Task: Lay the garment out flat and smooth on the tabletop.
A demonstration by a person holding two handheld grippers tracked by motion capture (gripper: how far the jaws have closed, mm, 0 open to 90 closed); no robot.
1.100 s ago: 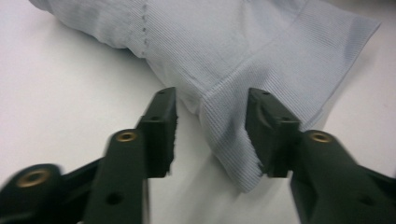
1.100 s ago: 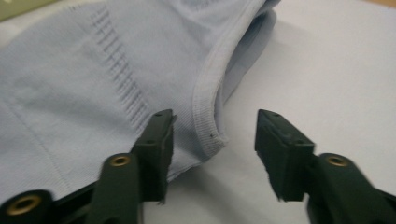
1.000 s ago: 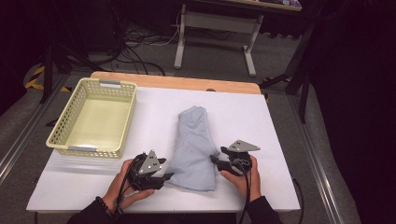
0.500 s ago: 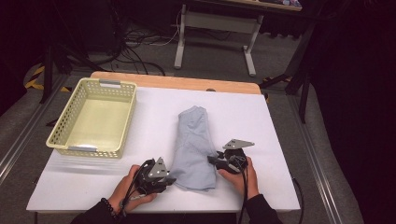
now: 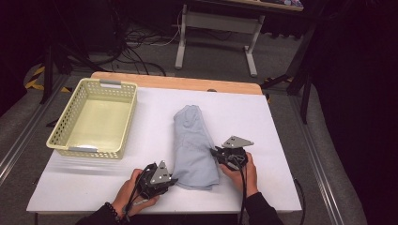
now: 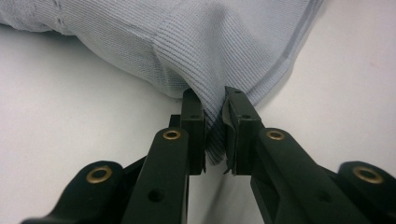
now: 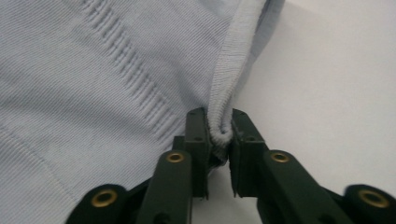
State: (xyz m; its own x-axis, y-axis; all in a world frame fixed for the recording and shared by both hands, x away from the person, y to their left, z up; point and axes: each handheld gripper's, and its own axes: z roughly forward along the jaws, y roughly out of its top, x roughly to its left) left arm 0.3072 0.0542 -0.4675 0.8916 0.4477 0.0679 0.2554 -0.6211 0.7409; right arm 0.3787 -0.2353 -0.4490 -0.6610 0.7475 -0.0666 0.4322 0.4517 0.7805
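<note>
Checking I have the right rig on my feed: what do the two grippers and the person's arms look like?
Both grippers are black, each with a grey three-cornered plate on top: left gripper, right gripper. A black cable trails from each toward the person. In the gripper views the black jaws carry brass-coloured rivets. The person wears dark sleeves and a dark beaded bracelet on the left wrist.

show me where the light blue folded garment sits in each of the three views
High view: light blue folded garment at table centre, right of the yellow basket.
Left gripper view: across the top, a fold pinched between the left gripper jaws.
Right gripper view: upper left, ribbed edge in the right gripper.
Shared landmark: white table.
</note>
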